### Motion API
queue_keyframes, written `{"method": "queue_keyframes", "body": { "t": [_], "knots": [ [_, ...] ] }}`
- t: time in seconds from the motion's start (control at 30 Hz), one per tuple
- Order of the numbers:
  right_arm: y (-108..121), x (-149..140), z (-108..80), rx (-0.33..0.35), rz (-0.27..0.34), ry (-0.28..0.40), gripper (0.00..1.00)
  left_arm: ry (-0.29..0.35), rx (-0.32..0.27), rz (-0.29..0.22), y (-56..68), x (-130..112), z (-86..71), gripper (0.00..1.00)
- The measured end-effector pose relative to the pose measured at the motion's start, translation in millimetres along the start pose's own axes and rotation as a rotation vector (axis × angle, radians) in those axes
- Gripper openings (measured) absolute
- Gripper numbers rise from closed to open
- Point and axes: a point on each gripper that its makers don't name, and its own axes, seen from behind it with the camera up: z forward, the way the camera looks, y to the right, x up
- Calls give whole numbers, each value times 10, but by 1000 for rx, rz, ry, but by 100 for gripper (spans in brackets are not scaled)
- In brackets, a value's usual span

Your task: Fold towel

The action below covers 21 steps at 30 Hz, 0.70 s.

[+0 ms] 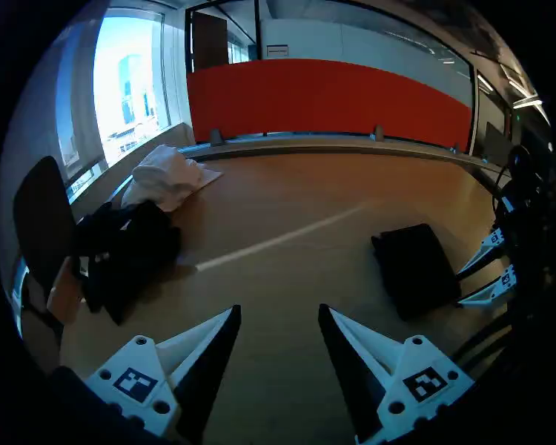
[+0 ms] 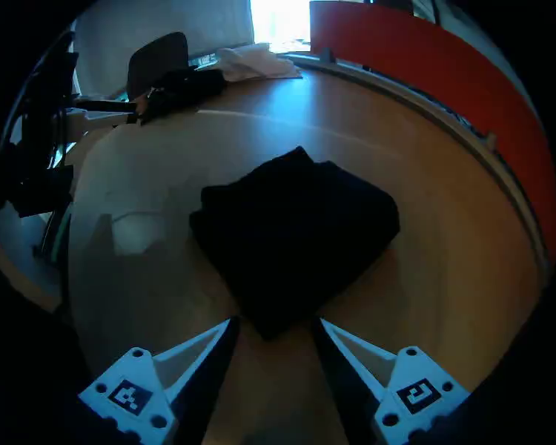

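A black towel [image 2: 296, 230] lies folded into a thick pad on the wooden table [image 2: 441, 245]. In the right gripper view its near corner reaches between the tips of my right gripper [image 2: 276, 326], which is open and not pressing on it. In the left gripper view the same black towel [image 1: 415, 267] lies to the right, with the right gripper [image 1: 462, 289] at its far edge, fingers apart. My left gripper [image 1: 278, 326] hovers open over bare table, well left of the towel, with nothing between its fingers.
A crumpled white towel pile [image 1: 163, 174] and a heap of dark cloth [image 1: 126, 256] sit at the table's left side, near a chair [image 1: 44, 222] and the window. A red partition [image 1: 330, 96] runs along the far edge.
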Motion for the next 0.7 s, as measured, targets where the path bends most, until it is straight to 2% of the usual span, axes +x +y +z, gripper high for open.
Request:
{"method": "queue_keyframes", "body": {
  "t": [0.23,0.5,0.7],
  "knots": [
    [47,-3,-18,-23,4,8,56,-2,-3,3,13,0,4,77],
    [52,-20,-17,-23,4,9,26,-2,-5,6,21,9,14,77],
    [33,0,-18,-14,21,18,13,-2,-7,10,35,16,19,76]
  ]
}}
